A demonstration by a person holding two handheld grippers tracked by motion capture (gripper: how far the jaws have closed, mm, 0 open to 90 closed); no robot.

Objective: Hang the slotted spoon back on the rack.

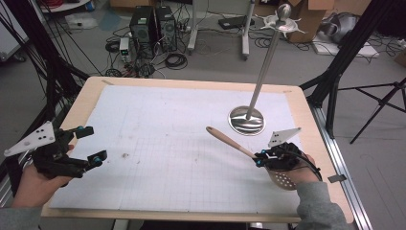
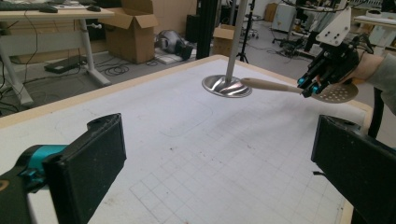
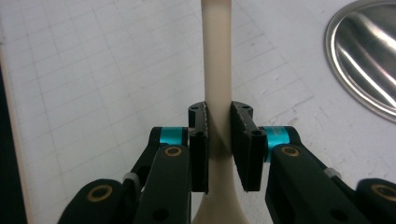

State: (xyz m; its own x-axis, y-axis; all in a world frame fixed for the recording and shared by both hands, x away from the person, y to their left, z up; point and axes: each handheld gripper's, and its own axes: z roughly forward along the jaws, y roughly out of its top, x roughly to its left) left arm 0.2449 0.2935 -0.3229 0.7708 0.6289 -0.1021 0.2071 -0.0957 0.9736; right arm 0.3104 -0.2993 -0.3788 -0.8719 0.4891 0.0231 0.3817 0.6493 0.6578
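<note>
Your right gripper [image 1: 259,159] holds a wooden slotted spoon [image 1: 230,140] by its neck, the fingers [image 3: 244,144] closed against both sides of the pale handle just above where it widens into the bowl. The spoon is light, unfinished-looking wood: a long, smooth, rounded handle that points up and away from you toward the table's middle, its tip clear of the surface, and a flat, round bowl pierced with small holes that sits under your right hand [image 1: 294,167]. In the left gripper view the perforated bowl [image 2: 335,92] sticks out behind the gripper and the handle runs level toward the stand. In the right gripper view the handle rises straight up between the two black fingers, with the turquoise collars on either side of them.

Your left gripper [image 1: 88,145] rests near the table's left edge with its fingers [image 2: 88,163] spread wide and nothing between them; its own view shows only bare gridded mat across the gap.

The table [image 1: 191,84] is a light wooden board covered by a white mat [image 1: 163,143] printed with a faint grid, a few small dark marks on it near the left centre. Toward the far right of the mat stands a metal rack [image 1: 265,64]: a round, shiny, dish-shaped base [image 1: 246,120] with a slim pole rising from it to a top with short hooks. The base holds nothing but the pole, and the hooks carry nothing. The spoon's handle tip is near the base, just to its left, not touching it.
</note>
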